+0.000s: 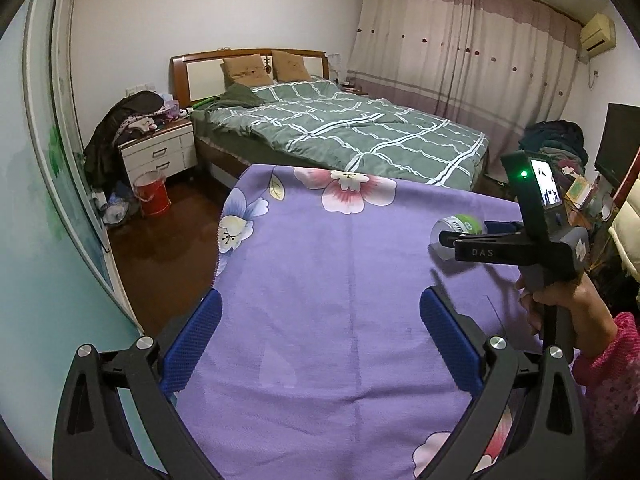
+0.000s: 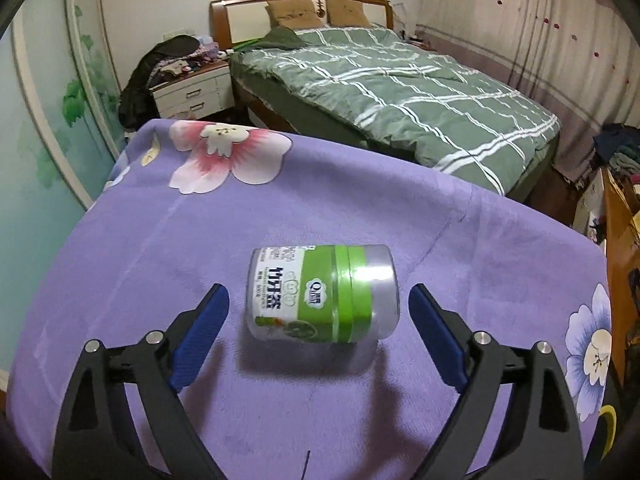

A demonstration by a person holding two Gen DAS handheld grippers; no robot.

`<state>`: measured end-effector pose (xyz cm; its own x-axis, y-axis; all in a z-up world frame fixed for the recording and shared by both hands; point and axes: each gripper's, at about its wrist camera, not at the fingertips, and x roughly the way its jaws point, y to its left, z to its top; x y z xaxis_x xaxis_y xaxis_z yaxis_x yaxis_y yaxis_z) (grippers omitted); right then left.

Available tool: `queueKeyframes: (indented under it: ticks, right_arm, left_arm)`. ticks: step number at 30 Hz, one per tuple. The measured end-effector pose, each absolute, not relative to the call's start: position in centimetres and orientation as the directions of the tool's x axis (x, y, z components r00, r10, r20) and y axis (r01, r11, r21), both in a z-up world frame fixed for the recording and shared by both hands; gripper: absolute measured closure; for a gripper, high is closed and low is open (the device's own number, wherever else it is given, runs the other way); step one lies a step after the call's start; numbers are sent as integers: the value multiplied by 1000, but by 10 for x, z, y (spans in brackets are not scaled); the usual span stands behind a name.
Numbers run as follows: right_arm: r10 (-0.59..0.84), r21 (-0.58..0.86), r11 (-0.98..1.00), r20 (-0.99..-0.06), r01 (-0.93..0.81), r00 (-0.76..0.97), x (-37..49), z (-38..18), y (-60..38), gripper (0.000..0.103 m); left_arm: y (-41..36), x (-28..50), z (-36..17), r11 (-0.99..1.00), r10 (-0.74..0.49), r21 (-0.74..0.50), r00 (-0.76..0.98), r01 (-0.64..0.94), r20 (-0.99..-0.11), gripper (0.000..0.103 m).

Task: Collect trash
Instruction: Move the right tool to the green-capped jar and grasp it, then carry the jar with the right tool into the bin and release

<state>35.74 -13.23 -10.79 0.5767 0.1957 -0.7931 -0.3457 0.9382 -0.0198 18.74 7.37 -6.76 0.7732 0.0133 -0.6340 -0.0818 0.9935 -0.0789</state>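
Clear plastic jar [image 2: 322, 292], green-banded, lies sideways mid-desk [image 2: 120, 280] between my right gripper [image 2: 318, 312]'s released fingers; looks light, slick, likely to roll, so I'd clamp its ends. Left gripper [image 1: 320, 312] hangs released, empty.

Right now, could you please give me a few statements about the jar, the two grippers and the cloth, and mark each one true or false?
1. The jar lies on its side on the purple floral cloth. True.
2. The right gripper is shut on the jar. False: its jaws stand open, one either side, pads clear of it.
3. The left gripper holds a crumpled tissue. False: it is open with only cloth between its fingers.
4. The jar has a green label band. True.
5. The jar stands on the bed. False: the bed is behind the cloth-covered surface.
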Motion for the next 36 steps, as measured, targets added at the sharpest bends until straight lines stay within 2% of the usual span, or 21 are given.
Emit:
queueKeyframes:
  ticks: [4, 12, 26, 36]
  right_arm:
    - [200, 4, 944, -803, -330, 562, 358, -110, -136, 35]
    - [204, 16, 952, -778, -306, 594, 330, -93, -155, 36]
    - [172, 91, 984, -706, -152, 687, 208, -56, -274, 36]
    - [-64, 79, 984, -687, 161, 724, 142, -63, -414, 36]
  left_arm:
    - [74, 186, -68, 993, 11, -84, 773, -83, -635, 5]
    - [65, 182, -64, 995, -2, -76, 778, -58, -628, 5]
    - [-1, 175, -61, 996, -92, -70, 772, 61, -629, 5]
    - [-71, 173, -52, 983, -163, -36, 762, 181, -627, 5]
